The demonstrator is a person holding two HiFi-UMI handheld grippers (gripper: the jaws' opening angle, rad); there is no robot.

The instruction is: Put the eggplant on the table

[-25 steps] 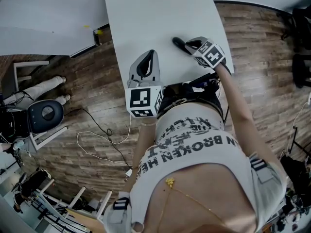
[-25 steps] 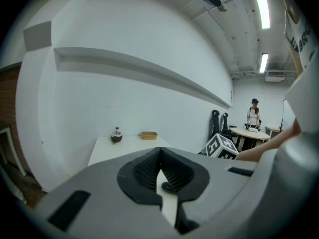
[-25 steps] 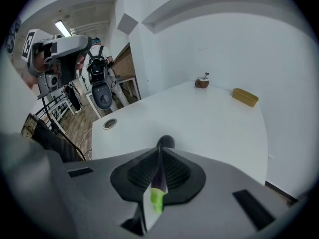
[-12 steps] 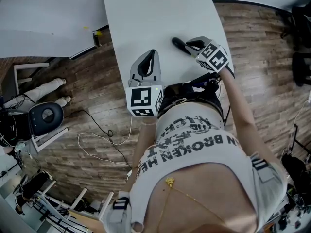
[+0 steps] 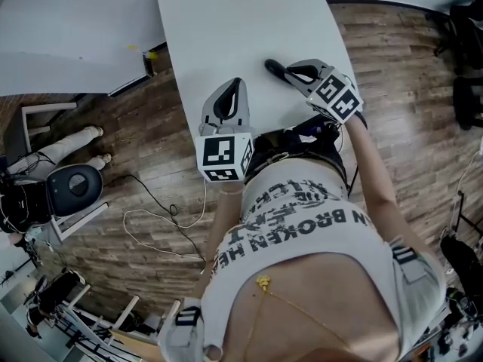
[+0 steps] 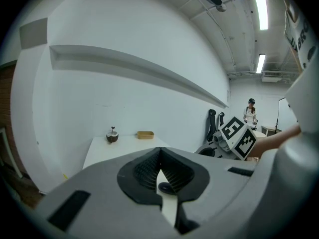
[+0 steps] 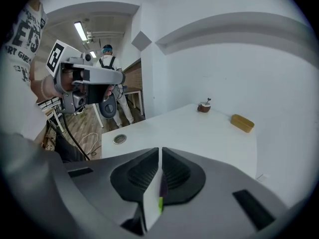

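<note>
The eggplant (image 5: 272, 67) is pointing up-left, long axis running away from the right tool (image 5: 293, 69), which looks like it's pinching the stem end. It's hanging over the table (image 5: 226, 21), near-right part. The left tool (image 5: 237, 83) is sitting pressed together, empty, farther off.

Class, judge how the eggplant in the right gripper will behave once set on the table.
The eggplant looks long and rounded, so it may roll on the smooth table. The right gripper pinches a thin sliver at one end, so it could swing or slip. It juts out unsagging: probably stiff.
</note>
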